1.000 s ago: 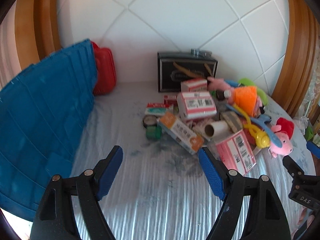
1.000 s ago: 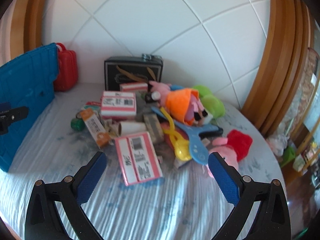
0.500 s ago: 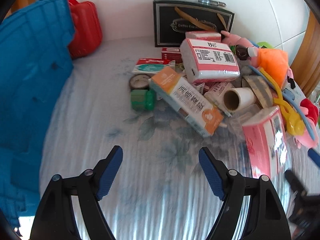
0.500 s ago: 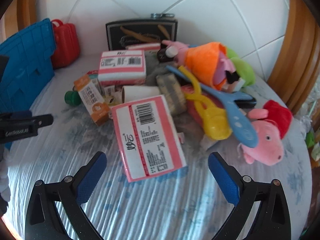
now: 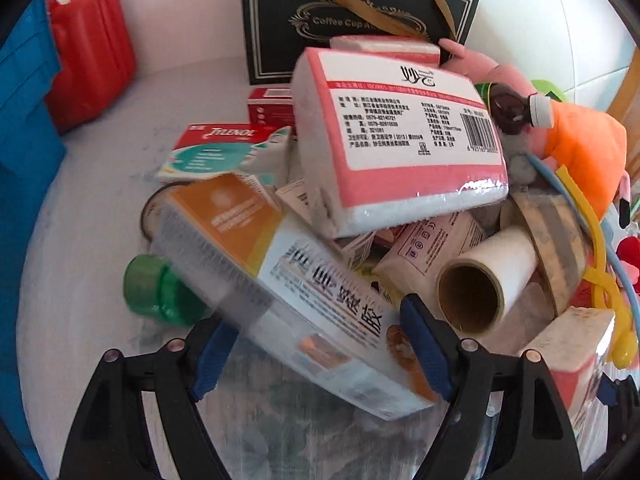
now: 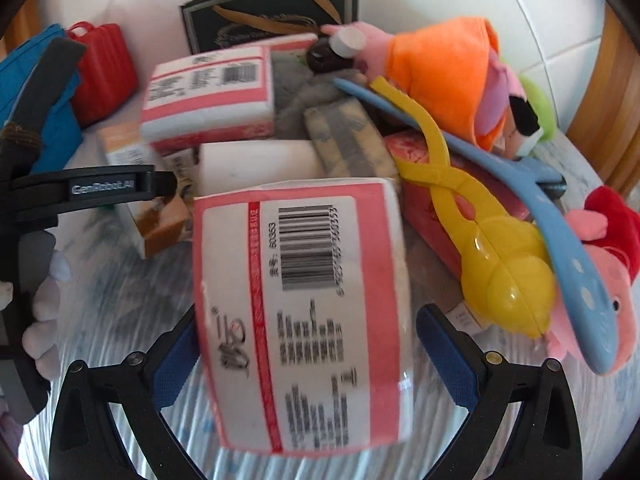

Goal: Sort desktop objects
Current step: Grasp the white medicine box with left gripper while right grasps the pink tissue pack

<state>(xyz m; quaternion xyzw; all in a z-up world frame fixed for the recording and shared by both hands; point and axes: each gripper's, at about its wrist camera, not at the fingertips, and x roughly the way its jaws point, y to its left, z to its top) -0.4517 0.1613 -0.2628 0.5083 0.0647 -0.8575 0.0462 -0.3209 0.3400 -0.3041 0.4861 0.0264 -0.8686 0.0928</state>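
A jumbled pile lies on a pale striped cloth. In the left wrist view my left gripper (image 5: 316, 344) points steeply down and straddles the near end of an orange-and-white medicine box (image 5: 288, 288). Its jaws are opening, with the box between the blue pads and not clamped. In the right wrist view my right gripper (image 6: 308, 356) stands open around a pink-and-white tissue pack (image 6: 304, 312), with a gap at the right pad. A second pink tissue pack (image 5: 396, 136) rests on top of the pile.
A blue crate (image 5: 24, 128) and a red case (image 5: 88, 52) stand at the left, a black gift box (image 5: 360, 12) at the back wall. A paper roll (image 5: 488, 280), green-capped bottle (image 5: 156, 292), yellow tongs (image 6: 480, 232), blue tongs (image 6: 560, 240) and plush toys (image 6: 448, 64) crowd the pile.
Both grippers have come down and forward onto the pile. The left one now has the orange box between its fingers, the right one the pink tissue pack.
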